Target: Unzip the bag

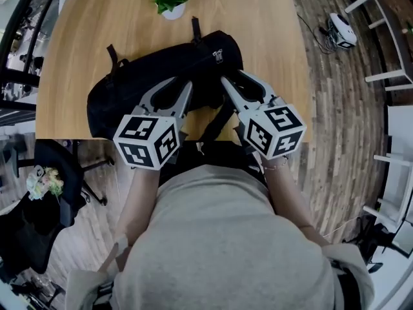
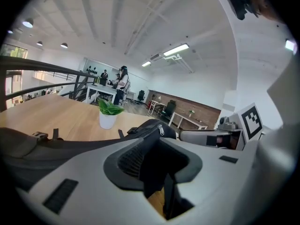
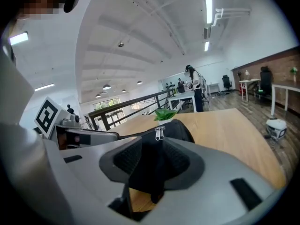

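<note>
- On the wooden table (image 1: 77, 57) right in front of the person, a black duffel bag (image 1: 161, 66) lies lengthwise, its near side towards them. It looks zipped shut, so nothing inside can be seen.
- The left gripper (image 1: 184, 84) meets the bag's near side about mid-length, with its jaws drawn in on a fold of the black fabric.
- The right gripper (image 1: 226, 80) sits just beside it, nearer the bag's right end. Its jaws likewise pinch dark fabric, just short of the zip.
- At the table's far edge, well apart from the bag, a small white pot (image 1: 173, 11) holds a leafy green plant.
- Two metal zip pulls (image 3: 160, 133) sit together at the bag's right end, untouched.
- I'd say the unzipping hasn't begun and this is only steadying the bag. Next, one claw must let go, take a pull and draw it along while the other holds.
</note>
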`<state>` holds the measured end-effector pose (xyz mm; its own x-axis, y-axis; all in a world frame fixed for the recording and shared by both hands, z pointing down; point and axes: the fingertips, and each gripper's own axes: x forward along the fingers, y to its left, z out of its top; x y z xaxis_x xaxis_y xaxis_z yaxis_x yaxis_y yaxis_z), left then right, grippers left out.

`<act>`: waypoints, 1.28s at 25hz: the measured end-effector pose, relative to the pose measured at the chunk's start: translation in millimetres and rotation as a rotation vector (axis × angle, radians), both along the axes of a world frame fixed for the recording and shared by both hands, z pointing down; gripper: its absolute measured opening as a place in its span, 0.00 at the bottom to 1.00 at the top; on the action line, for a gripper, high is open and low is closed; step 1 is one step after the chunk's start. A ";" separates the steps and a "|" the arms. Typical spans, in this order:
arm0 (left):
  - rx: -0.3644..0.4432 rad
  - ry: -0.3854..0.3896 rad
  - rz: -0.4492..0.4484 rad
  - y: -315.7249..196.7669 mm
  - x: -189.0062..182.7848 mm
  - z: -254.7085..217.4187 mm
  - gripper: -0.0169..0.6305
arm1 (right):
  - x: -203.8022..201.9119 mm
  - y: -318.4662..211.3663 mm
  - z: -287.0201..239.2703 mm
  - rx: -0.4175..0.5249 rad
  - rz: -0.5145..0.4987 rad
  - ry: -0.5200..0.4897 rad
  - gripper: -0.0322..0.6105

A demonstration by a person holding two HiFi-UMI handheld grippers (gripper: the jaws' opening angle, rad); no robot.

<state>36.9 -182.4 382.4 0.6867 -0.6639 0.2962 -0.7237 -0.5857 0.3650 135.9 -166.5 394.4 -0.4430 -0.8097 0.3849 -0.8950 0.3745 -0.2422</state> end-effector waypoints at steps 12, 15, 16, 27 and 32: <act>0.047 -0.082 0.020 -13.9 52.3 -8.4 0.20 | 40.0 -21.8 -0.7 -0.018 -0.063 -0.017 0.27; 0.035 -0.096 0.010 -15.0 59.6 -2.7 0.20 | 34.2 -28.1 3.2 -0.029 -0.118 -0.014 0.28; 0.030 -0.099 0.000 -14.5 60.7 -0.9 0.20 | 31.9 -29.5 5.1 -0.037 -0.137 -0.018 0.28; 0.076 -0.201 -0.060 -21.0 66.8 2.5 0.20 | 34.7 -54.7 13.4 -0.063 -0.217 -0.060 0.32; 0.159 -0.336 -0.020 -26.4 78.8 4.9 0.20 | 25.0 -60.2 21.9 -0.084 -0.262 -0.084 0.29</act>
